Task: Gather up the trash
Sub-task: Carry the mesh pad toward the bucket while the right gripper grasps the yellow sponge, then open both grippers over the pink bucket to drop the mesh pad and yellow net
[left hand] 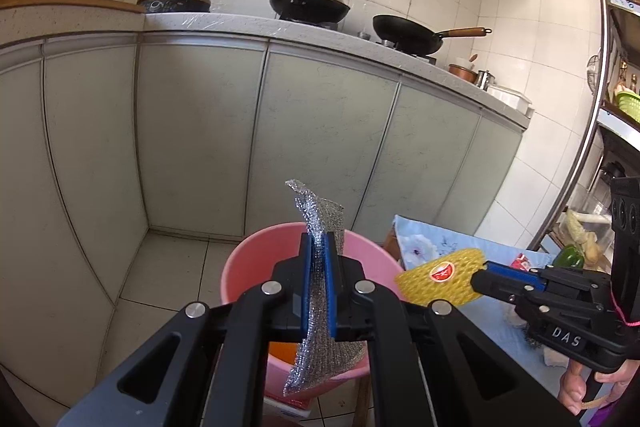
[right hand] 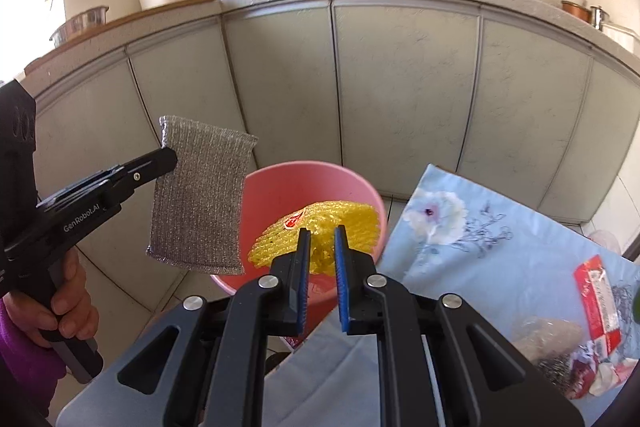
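Note:
My left gripper (left hand: pixel 319 239) is shut on a silver mesh scouring cloth (left hand: pixel 320 211), which hangs over a pink bucket (left hand: pixel 240 267). In the right wrist view the same cloth (right hand: pixel 200 195) dangles flat from the left gripper (right hand: pixel 170 157), left of the bucket (right hand: pixel 312 173). My right gripper (right hand: pixel 322 231) is shut on a yellow foam net (right hand: pixel 352 223) with a red sticker, held above the bucket's mouth. From the left wrist view the net (left hand: pixel 436 279) sticks out of the right gripper (left hand: pixel 480 273) at the bucket's right rim.
A table with a blue floral cloth (right hand: pixel 480 227) stands right of the bucket, carrying a red-white wrapper (right hand: pixel 596 291), steel wool (right hand: pixel 556 367) and a green pepper (left hand: pixel 570 255). Grey cabinet doors (left hand: pixel 320 147) rise behind. Something orange (left hand: pixel 282 351) lies inside the bucket.

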{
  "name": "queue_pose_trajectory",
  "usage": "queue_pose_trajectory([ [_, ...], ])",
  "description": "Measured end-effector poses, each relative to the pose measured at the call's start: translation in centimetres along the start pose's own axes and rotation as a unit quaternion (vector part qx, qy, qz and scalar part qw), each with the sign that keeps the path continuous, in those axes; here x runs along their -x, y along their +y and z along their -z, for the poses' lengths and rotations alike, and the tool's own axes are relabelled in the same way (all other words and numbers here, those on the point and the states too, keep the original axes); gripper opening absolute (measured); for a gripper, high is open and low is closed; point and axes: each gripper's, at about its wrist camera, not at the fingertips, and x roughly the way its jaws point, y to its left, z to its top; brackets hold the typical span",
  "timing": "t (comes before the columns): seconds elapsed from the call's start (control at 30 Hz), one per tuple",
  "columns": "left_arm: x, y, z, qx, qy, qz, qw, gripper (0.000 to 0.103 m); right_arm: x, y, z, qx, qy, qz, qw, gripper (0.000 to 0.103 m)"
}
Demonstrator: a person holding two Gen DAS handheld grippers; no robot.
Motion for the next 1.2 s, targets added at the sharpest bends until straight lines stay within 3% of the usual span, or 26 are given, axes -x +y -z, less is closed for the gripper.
queue_pose_trajectory([
  [0.4,-4.5,1.3,1.7,0.005,0.039,-0.014,0.9991,0.005,-6.0,1.7,0.7,-0.007,0.059,-0.018,0.998,0.012],
  [0.77,-6.4,1.8,3.3,0.011,0.067,-0.019,0.9975,0.006,-8.7,2.1,2.1,-0.016,0.101,-0.018,0.995,0.012],
  [1.0,-6.3,1.9,3.6,0.018,0.067,-0.025,0.9973,0.008,-9.3,1.7,2.4,-0.034,0.114,-0.022,0.993,0.025],
  [1.1,-6.1,1.7,3.6,0.014,0.066,-0.024,0.9974,0.013,-9.0,1.7,2.3,-0.035,0.111,-0.022,0.993,0.027],
  [1.17,-5.8,1.6,3.5,0.015,0.065,-0.023,0.9975,0.024,-8.8,1.5,2.4,-0.033,0.110,-0.023,0.993,0.029],
  [1.2,-5.7,1.6,3.5,0.016,0.062,-0.023,0.9977,0.025,-8.6,1.4,2.4,-0.032,0.108,-0.024,0.993,0.032],
])
